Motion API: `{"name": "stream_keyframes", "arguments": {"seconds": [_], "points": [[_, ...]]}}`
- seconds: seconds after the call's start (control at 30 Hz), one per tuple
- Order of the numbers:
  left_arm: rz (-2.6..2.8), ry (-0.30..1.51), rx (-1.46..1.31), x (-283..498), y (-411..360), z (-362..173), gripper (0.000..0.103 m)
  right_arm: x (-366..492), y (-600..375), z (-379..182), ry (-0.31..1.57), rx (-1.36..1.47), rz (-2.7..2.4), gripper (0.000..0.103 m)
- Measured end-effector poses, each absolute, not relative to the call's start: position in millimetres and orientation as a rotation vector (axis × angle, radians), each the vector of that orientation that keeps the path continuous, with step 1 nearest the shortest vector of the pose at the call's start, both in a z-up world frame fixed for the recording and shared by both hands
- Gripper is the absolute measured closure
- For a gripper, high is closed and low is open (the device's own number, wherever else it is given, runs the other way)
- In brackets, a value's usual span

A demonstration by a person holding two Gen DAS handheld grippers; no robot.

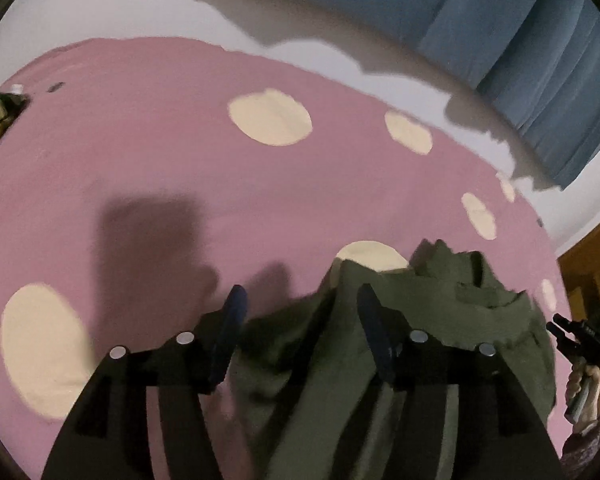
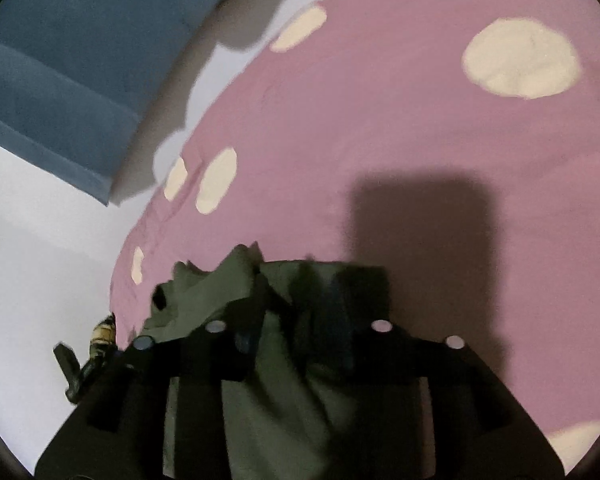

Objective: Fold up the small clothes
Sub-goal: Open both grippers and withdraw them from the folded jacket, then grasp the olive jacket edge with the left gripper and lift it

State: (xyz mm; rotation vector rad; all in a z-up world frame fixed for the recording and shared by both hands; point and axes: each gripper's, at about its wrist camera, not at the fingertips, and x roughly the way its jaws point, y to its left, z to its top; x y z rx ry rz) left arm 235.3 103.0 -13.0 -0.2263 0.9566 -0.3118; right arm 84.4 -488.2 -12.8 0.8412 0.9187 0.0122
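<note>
**Q:** Nearest the lens on the left side, what do you see?

**R:** Two black arms of the left claw [image 1: 302,332], blue-padded fingers [image 1: 233,320] spread wide apart. One finger sits over bare pink sheet, the other lies over the edge of the olive-green garment [image 1: 440,344]. Nothing is pinched between them.

**Q:** And the right claw?

**R:** In the right wrist view the right claw [image 2: 296,328] has its fingers well apart too, with the garment bunched up between and beneath them. That part is dark and blurred, so whether a pad touches cloth I cannot tell; the fingers do not meet.

**Q:** Where is the garment, and how does it run?

**R:** On the bed, on a pink bedsheet [image 1: 148,152] with large cream dots, close to the side of the sheet that borders the pale floor [image 2: 40,240]. It lies crumpled, not flat. In both views its long axis runs away from the cameras, from under the claws up to a ragged peaked end pointing toward the far part of the bed. Which end is collar or hem I cannot tell.

**Q:** Anything else around?

**R:** Blue curtain [image 1: 520,40] hanging beyond the bed. At the right edge of the left view, the other handheld device is visible, gripped in the person's hand [image 1: 584,384]
</note>
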Motion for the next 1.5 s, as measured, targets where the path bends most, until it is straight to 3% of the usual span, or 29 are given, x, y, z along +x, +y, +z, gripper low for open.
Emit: {"name": "stream_keyframes", "arguments": {"seconds": [0.1, 0.3, 0.67, 0.83, 1.0, 1.5], "points": [[-0.304, 0.932, -0.261, 197.9, 124.2, -5.3, 0.035, 59.9, -479.9, 11.8, 0.872, 0.810, 0.005, 0.056], [-0.291, 0.929, -0.342, 127.9, 159.6, -10.7, 0.034, 21.2, -430.5, 46.8, 0.798, 0.802, 0.124, 0.044], [-0.357, 0.925, -0.455, 63.6, 173.3, -26.6, 0.030, 8.8, -265.8, 35.9, 0.903, 0.754, 0.467, 0.039], [-0.369, 0.956, -0.510, 54.6, 171.5, -40.5, 0.030, 13.2, -226.3, 14.6, 0.969, 0.722, 0.498, 0.033], [-0.382, 0.984, -0.556, 52.8, 168.8, -49.7, 0.030, 15.5, -213.0, -44.8, 1.102, 0.723, 0.472, 0.031], [-0.485, 1.114, -0.567, 108.9, 153.5, -78.0, 0.028, 4.9, -222.5, -47.1, 1.043, 0.770, 0.521, 0.031]]}}
